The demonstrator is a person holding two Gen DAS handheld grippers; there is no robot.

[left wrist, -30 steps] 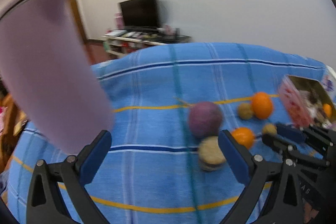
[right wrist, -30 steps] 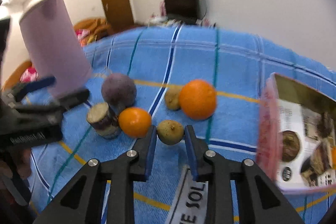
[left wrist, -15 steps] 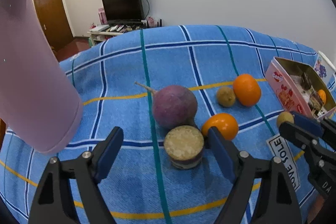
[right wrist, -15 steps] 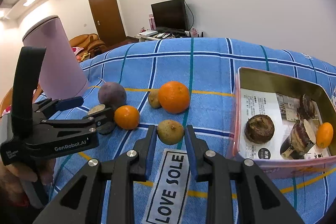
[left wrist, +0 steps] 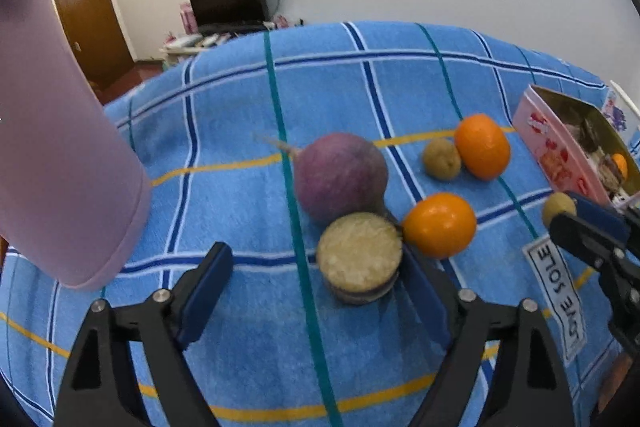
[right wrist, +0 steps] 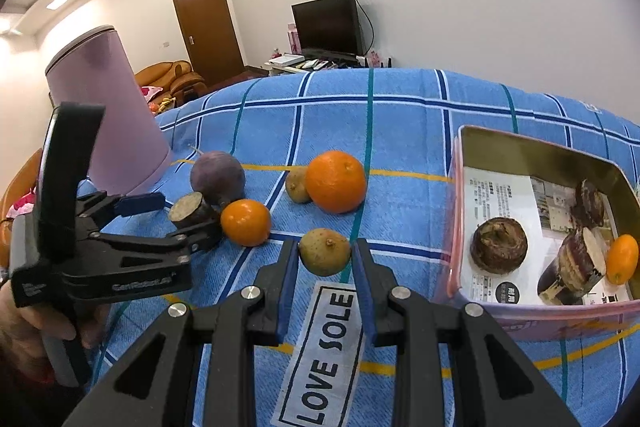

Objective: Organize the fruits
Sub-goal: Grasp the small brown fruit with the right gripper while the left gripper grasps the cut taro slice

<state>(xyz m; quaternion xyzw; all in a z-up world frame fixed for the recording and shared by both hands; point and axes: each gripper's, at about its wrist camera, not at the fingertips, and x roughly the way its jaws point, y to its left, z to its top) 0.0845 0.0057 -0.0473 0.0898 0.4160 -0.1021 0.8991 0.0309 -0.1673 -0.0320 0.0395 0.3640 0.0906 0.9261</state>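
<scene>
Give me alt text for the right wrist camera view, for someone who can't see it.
The right claw is shut on a small yellow-green fruit on a blue plaid cloth. To its left, the left claw, closing, straddles a cut root chunk near two oranges. A pink tin at right already holds produce.

In the right wrist view, a big orange (right wrist: pixel 336 181) sits mid-frame touching a brown fruit (right wrist: pixel 297 184), with a small orange (right wrist: pixel 245 222) lower left beside a cut taro (right wrist: pixel 191 207) and a purple root (right wrist: pixel 217 176). A yellowish fruit (right wrist: pixel 325 251) lies at centre; the tin (right wrist: pixel 516 147) at right holds three taro pieces and a kumquat (right wrist: pixel 621 259).
</scene>
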